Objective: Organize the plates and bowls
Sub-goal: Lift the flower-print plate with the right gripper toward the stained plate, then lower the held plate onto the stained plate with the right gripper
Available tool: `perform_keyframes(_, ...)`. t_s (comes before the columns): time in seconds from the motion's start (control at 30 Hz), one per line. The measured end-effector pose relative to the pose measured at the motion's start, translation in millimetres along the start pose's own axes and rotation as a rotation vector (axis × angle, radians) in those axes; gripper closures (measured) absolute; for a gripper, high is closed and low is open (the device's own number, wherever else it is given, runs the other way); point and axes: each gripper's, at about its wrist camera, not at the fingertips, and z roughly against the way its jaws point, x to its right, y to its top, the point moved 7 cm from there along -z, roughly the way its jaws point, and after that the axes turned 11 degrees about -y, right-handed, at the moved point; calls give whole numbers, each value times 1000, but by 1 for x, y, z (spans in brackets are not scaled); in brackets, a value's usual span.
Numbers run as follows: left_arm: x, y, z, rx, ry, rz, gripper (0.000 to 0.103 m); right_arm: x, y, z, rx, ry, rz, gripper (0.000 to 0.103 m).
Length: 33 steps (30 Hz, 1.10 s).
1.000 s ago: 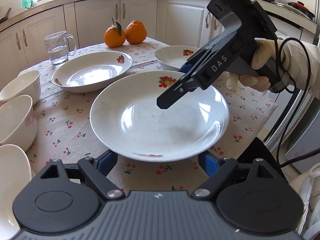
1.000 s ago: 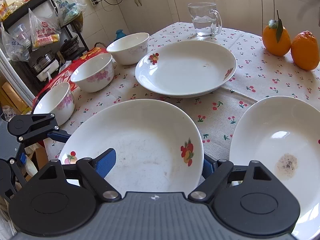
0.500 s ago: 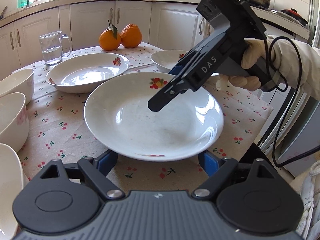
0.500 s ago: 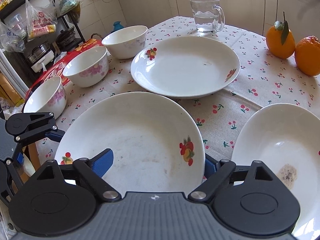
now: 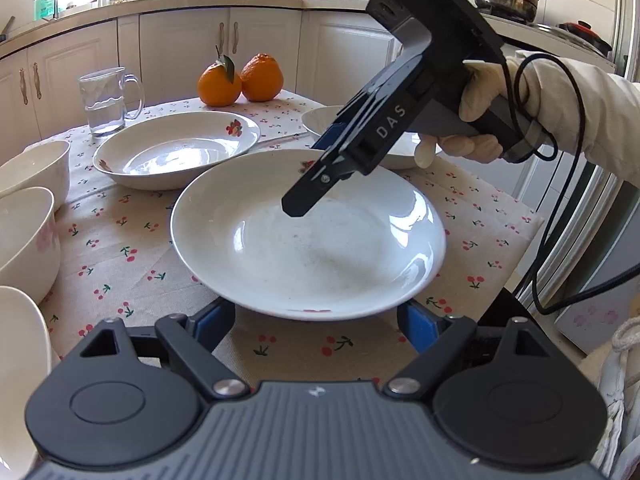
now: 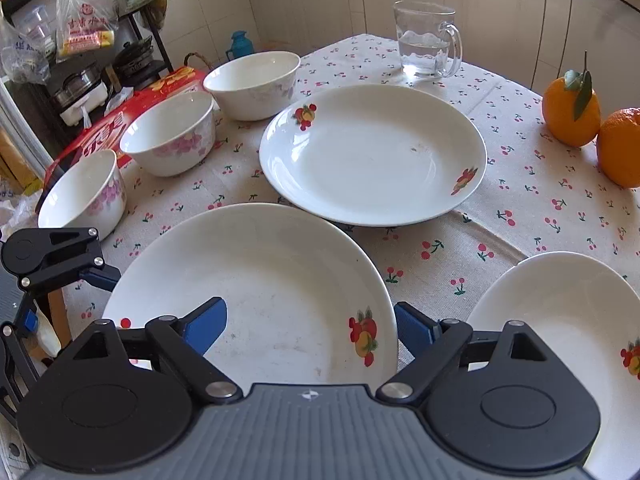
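A white plate with fruit prints (image 5: 308, 236) (image 6: 256, 296) is held up off the cherry-print tablecloth. My right gripper (image 6: 308, 324) is wide open, one finger (image 5: 316, 188) over the plate's far rim, the other under it. My left gripper (image 5: 316, 324) is wide open at the plate's near rim, its blue pads beside and below the rim. A second plate (image 5: 176, 148) (image 6: 372, 152) lies further back. A third plate (image 6: 560, 344) (image 5: 332, 120) lies to the right. Three white bowls (image 6: 168, 132) stand along the left edge.
A glass mug of water (image 5: 106, 100) (image 6: 426, 44) and two oranges (image 5: 240, 84) (image 6: 572, 108) stand at the back of the table. The table edge runs along the right (image 5: 512, 220). A red box (image 6: 128, 120) lies under the bowls.
The held plate has lifted and tilted, and both grippers have risen a little. The right gripper's finger has slid further in over the plate's far rim.
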Motion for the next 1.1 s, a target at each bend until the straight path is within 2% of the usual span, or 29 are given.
perform_keyframes(0.07,0,0,0,3,-3,1,15,0,-1,-5,-31,25,5,15)
perform_keyframes(0.3,-1,-1,-1,-2,-17,-1,16,5,0,-4,-74,92,-8,17)
perform_keyframes(0.6,2,6,4,-25,-6,-13,16,1,0,2,-67,100,9,18)
perform_keyframes(0.9,12,34,-1,-37,-17,-38,16,16,2,23,-28,82,3,20)
perform_keyframes(1.1,22,68,-25,-26,-62,-76,16,50,-1,47,6,14,-29,20)
